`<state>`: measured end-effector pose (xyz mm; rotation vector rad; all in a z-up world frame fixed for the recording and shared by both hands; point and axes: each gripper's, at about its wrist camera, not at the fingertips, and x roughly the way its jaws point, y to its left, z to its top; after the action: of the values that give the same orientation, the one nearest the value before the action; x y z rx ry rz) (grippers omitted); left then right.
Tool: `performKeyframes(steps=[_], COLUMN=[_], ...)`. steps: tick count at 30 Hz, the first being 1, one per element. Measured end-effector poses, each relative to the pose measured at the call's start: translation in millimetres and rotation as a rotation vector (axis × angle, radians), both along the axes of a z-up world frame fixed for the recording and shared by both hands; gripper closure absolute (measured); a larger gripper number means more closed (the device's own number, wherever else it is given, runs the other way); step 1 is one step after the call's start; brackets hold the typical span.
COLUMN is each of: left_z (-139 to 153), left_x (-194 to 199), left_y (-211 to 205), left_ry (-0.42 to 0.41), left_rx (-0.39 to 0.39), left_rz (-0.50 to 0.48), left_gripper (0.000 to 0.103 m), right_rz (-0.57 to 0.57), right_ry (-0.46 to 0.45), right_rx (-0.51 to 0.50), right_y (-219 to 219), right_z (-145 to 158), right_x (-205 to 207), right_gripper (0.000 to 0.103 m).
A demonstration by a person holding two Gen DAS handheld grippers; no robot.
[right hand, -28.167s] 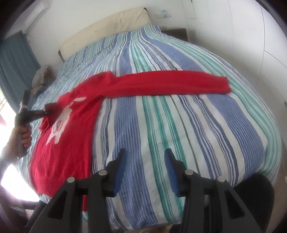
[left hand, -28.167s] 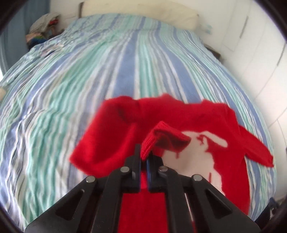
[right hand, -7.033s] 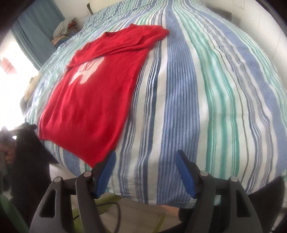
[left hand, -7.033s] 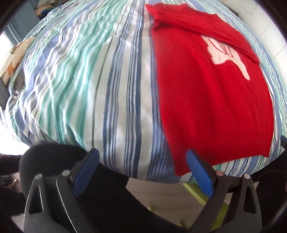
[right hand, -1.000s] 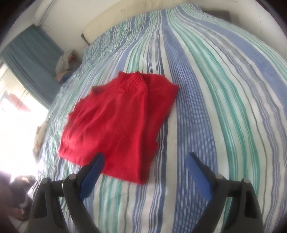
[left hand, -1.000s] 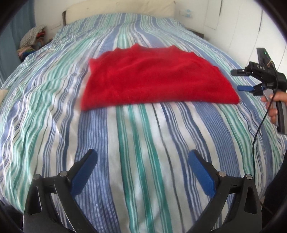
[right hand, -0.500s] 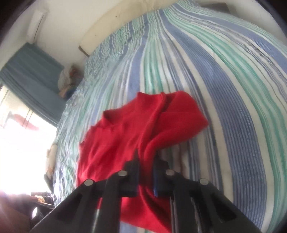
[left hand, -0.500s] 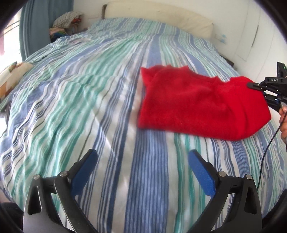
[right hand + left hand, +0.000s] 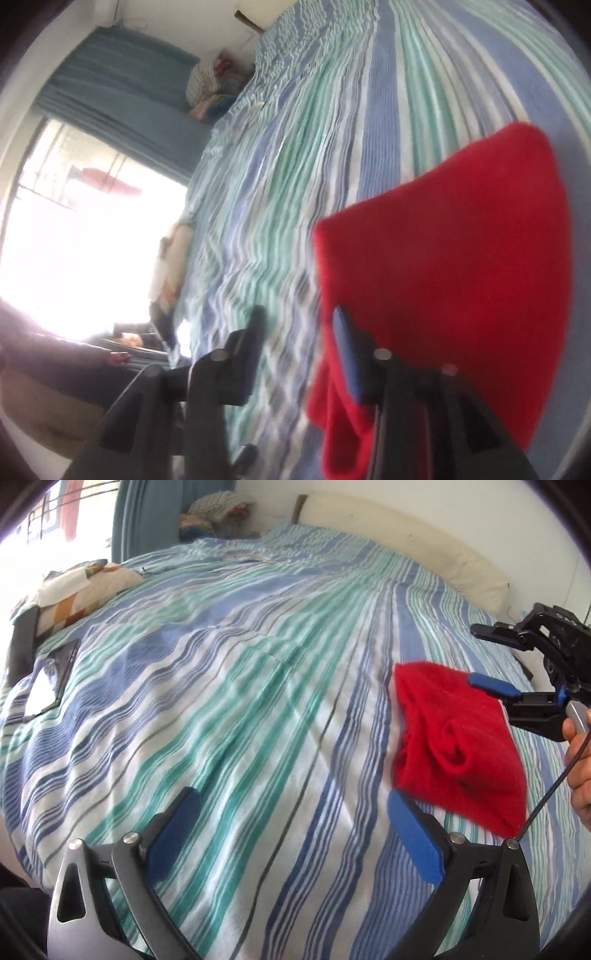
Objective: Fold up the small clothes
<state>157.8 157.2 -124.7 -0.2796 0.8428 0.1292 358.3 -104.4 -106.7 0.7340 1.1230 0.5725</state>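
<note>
The red sweater [image 9: 458, 738] lies folded into a compact bundle on the striped bed [image 9: 240, 701], at the right of the left wrist view. My right gripper [image 9: 476, 655] hovers over its far edge, held by a hand [image 9: 580, 768]. Its jaws are opening, and only air and bedsheet show between them. In the blurred right wrist view the right gripper [image 9: 299, 315] has the sweater [image 9: 443, 277] beside and behind its right finger. My left gripper [image 9: 291, 801] stands wide open and empty over bare sheet, near the sweater's lower left corner.
A patterned pillow [image 9: 81, 590] and a dark flat frame [image 9: 55, 668] lie at the bed's left edge. Piled clothes [image 9: 218, 509] and a blue curtain [image 9: 122, 103] stand at the back left. A cream headboard [image 9: 406, 546] runs along the far end.
Half a second ago the right gripper was shut on the sweater's edge; now its jaws have parted and the sweater lies folded narrower. The left gripper swung left, so the sweater sits further right.
</note>
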Motion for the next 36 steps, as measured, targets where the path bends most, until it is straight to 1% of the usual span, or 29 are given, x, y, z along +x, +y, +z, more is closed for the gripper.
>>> performKeyframes(steps=[1,2,3,4,5,6,7,8,9,11,13,14,15,16,18,19,22,23,25,27,28,29,31,32,34,35,36], left_z=[0,0,-1,-1,-2,-3,-4,-6,-8,-10,-11,-12,-12,-12,-13,-13,-13,-13,-13,-13,-13,-13,-16,-17,-19,-19,-18], left_x=[0,0,0,0,1,2,2,3,4,4,4,4,3,2,2,2,3,3,4,5,5,6,6,6,4,2,-1], left_y=[4,8,11,14,17,19,20,21,20,16,9,6,3,2,1,1,3,3,0,-5,-8,-12,-19,-21,-24,-24,-25], left_ry=[0.0,0.0,0.001,0.002,0.004,0.007,0.013,0.019,0.024,0.032,0.035,0.035,0.035,0.036,0.04,0.04,0.04,0.042,0.045,0.044,0.045,0.048,0.056,0.062,0.065,0.064,0.063], left_rx=[-0.005,-0.013,-0.021,-0.031,-0.041,-0.051,-0.06,-0.07,-0.079,-0.085,-0.07,-0.055,-0.039,-0.025,-0.014,-0.018,-0.044,-0.049,-0.048,-0.039,-0.031,-0.02,0.005,0.017,0.031,0.038,0.049], left_rz=[0.014,0.025,0.035,0.045,0.054,0.061,0.067,0.07,0.068,0.058,0.041,0.034,0.029,0.025,0.018,0.017,0.015,0.013,0.002,-0.014,-0.025,-0.035,-0.047,-0.05,-0.057,-0.062,-0.068], left_gripper=[0.002,0.002,0.002,0.002,0.002,0.002,0.002,0.002,0.002,0.002,0.002,0.002,0.002,0.002,0.002,0.002,0.002,0.002,0.002,0.002,0.002,0.002,0.002,0.002,0.002,0.002,0.002], right_rz=[0.014,0.029,0.04,0.043,0.039,0.033,0.036,0.058,0.089,0.173,0.241,0.255,0.251,0.235,0.22,0.232,0.301,0.291,0.236,0.159,0.127,0.104,0.092,0.092,0.12,0.135,0.127], right_ry=[0.0,-0.029,-0.073,-0.122,-0.17,-0.209,-0.226,-0.224,-0.217,-0.191,-0.163,-0.159,-0.178,-0.211,-0.246,-0.258,-0.327,-0.363,-0.421,-0.437,-0.437,-0.428,-0.359,-0.315,-0.213,-0.182,-0.198], right_rx=[0.06,0.086,0.067,0.014,-0.072,-0.191,-0.314,-0.406,-0.466,-0.544,-0.606,-0.638,-0.669,-0.696,-0.721,-0.724,-0.661,-0.658,-0.646,-0.653,-0.665,-0.669,-0.641,-0.629,-0.629,-0.64,-0.666], right_y=[1,1,-2,-6,-11,-15,-18,-20,-17,-1,25,40,54,66,80,83,73,63,33,3,-8,-18,-28,-28,-21,-16,-10], right_z=[0,7,16,26,36,45,48,45,38,12,-22,-37,-47,-49,-45,-39,-10,3,26,39,40,36,18,4,-30,-43,-47], right_x=[-4,-9,-14,-20,-26,-29,-31,-34,-39,-49,-59,-63,-66,-66,-64,-64,-76,-84,-101,-118,-126,-133,-139,-139,-135,-134,-136], right_gripper=[0.052,0.052,0.052,0.052,0.052,0.052,0.052,0.053,0.057,0.063,0.063,0.062,0.061,0.061,0.06,0.06,0.061,0.061,0.061,0.061,0.061,0.061,0.062,0.064,0.064,0.064,0.063])
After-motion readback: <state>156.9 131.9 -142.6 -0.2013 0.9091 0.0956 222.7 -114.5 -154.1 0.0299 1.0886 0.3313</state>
